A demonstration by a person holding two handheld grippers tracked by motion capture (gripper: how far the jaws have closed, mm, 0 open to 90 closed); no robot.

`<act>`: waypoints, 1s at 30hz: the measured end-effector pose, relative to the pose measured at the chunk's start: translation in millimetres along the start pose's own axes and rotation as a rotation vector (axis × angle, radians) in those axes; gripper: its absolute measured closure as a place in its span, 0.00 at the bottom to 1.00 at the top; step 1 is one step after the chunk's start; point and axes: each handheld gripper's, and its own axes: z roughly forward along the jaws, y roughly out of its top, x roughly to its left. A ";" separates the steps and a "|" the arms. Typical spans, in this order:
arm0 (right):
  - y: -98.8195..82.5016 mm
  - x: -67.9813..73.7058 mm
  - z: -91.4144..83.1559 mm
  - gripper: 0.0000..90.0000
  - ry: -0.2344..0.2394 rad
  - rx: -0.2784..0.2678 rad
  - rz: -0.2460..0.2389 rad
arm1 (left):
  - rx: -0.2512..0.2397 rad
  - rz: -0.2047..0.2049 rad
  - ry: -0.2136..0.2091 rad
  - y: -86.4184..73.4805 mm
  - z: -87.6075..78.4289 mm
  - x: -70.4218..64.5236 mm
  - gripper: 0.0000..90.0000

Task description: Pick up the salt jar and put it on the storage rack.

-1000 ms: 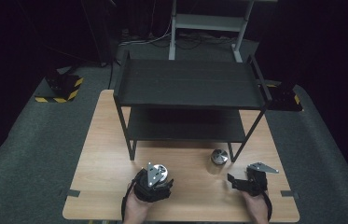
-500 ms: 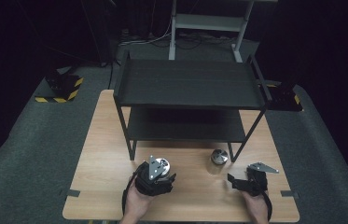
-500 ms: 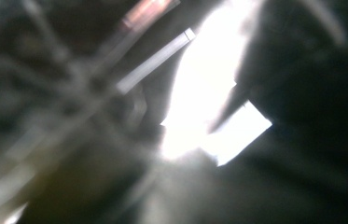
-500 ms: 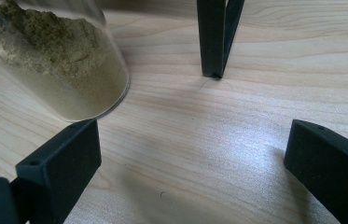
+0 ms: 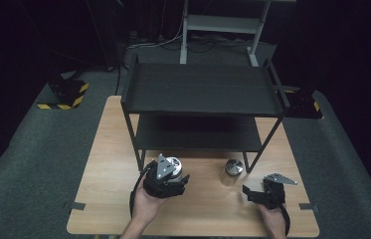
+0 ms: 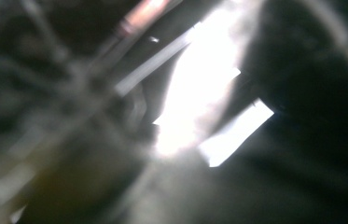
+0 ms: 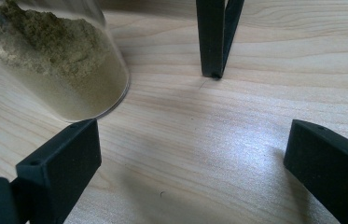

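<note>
Clear glass jar (image 7: 59, 60) of tan powder with a silver lid (image 5: 233, 167) stands just off the right gripper (image 7: 192, 163), whose jaws gape wide over pale wood table (image 7: 209, 121). Left gripper (image 5: 165, 180) is clamped on a second silver-lidded jar (image 5: 173, 164); its own view is blurred glare.

Readable text: none in any view
Labels or brands: none can be made out on the jars, the shelf rack or the table
Numbers: none
Signs: none with words
</note>
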 end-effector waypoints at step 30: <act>-0.9 -2.5 -0.4 0.04 0.009 -0.005 0.011 | -0.028 0.048 0.003 55.8 7.6 14.6 0.34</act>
